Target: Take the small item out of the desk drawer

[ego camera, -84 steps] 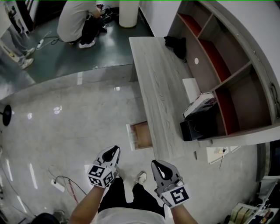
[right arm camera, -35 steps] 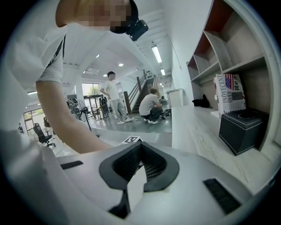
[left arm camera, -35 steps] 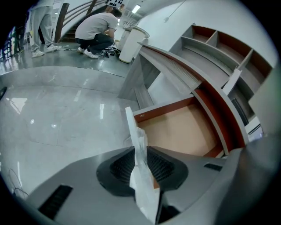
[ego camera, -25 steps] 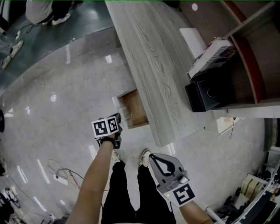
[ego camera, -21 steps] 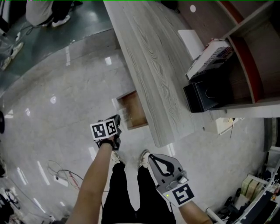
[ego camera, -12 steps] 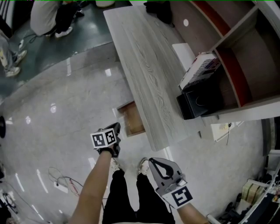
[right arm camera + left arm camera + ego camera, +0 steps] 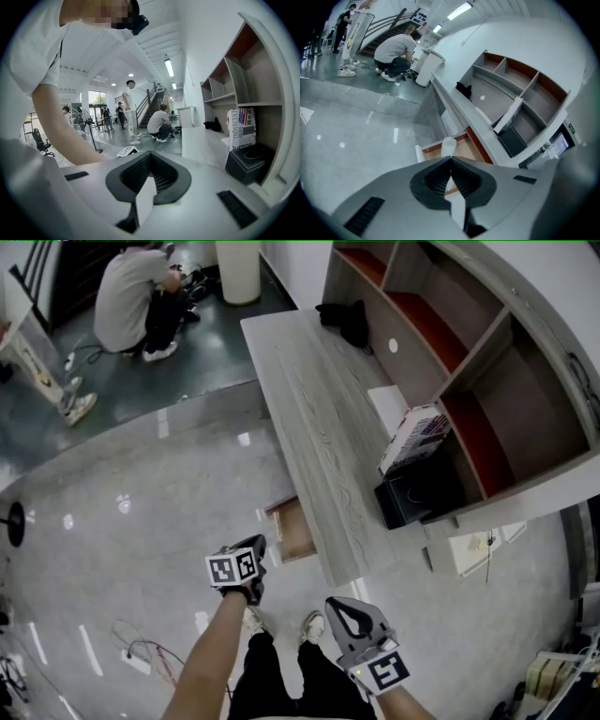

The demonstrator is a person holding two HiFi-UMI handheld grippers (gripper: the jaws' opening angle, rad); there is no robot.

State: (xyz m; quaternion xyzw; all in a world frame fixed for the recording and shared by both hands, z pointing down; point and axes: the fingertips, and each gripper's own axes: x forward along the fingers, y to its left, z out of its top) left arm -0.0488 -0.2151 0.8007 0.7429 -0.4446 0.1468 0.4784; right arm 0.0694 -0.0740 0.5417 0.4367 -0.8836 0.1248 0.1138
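- Left hand-held gripper [image 7: 450,161]: jaws closed, and a small item [image 7: 448,146], pale and thin, stuck out past the tips. It looked pinched between the pads, but the left gripper view was too soft at the tips to be sure of the contact.
- Item's long axis ran along the line the gripper pointed, out and down towards the open drawer [image 7: 463,148]. In that view it lay over the drawer's near front edge, so it read as lifted clear of the drawer's inside.
- Drawer stood pulled out from under the near end of the worktop [image 7: 319,418], far-right of the left gripper and just beyond it. The left gripper was plainly the nearer of the two.
- Right hand-held gripper [image 7: 150,157]: jaws closed on nothing, held near the person's right side, well apart from the drawer and pointing along the worktop.
- Judged next: carrying the item off. The worktop's near edge overhung on the right, so the freer way out was up and to the left, over bare floor.
- Around: a black box [image 7: 417,498] with a printed carton [image 7: 412,439] leaning over it on the worktop's right, under the shelf unit [image 7: 525,409]; a dark bundle [image 7: 349,322] at the far end; a crouching person [image 7: 131,296] far left; a cable [image 7: 141,652] on the floor, near left.
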